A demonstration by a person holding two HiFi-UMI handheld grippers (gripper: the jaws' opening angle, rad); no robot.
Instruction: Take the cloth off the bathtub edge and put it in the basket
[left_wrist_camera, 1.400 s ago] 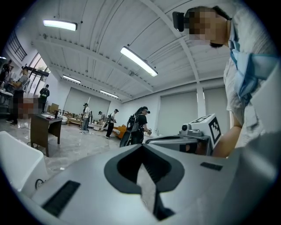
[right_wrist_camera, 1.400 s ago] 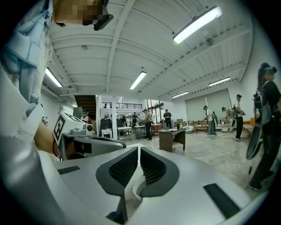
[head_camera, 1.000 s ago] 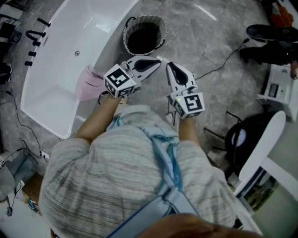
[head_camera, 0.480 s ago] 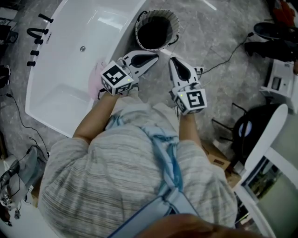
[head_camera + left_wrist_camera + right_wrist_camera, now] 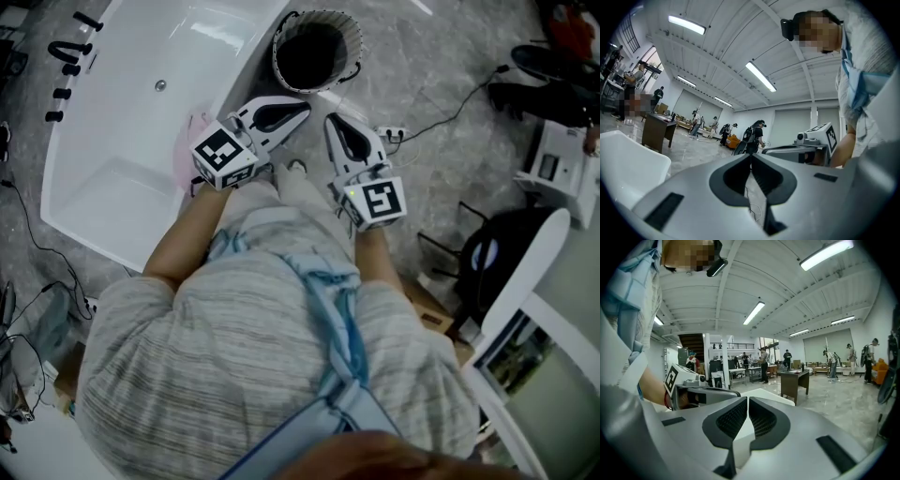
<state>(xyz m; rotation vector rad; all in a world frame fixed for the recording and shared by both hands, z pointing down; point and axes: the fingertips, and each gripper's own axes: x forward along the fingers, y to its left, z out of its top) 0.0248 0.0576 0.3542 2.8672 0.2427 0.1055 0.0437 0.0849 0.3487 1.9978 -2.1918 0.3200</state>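
Note:
A pink cloth hangs over the near edge of the white bathtub; the marker cube of my left gripper hides part of it. The woven basket with a dark inside stands on the floor by the tub's end. My left gripper is shut and empty, pointing towards the basket, with the cloth behind it beside its cube. My right gripper is shut and empty just to its right. In the left gripper view the jaws meet with nothing between them. The right gripper view shows the same of its jaws.
Black tap fittings sit at the tub's far left end. A cable and power strip lie on the grey floor right of the grippers. A person's dark shoes, a white device and a black-and-white chair stand at the right.
Both grippers have shifted towards the tub edge, still shut. The left gripper's cube now covers part of the pink cloth, which lay clear of it before.

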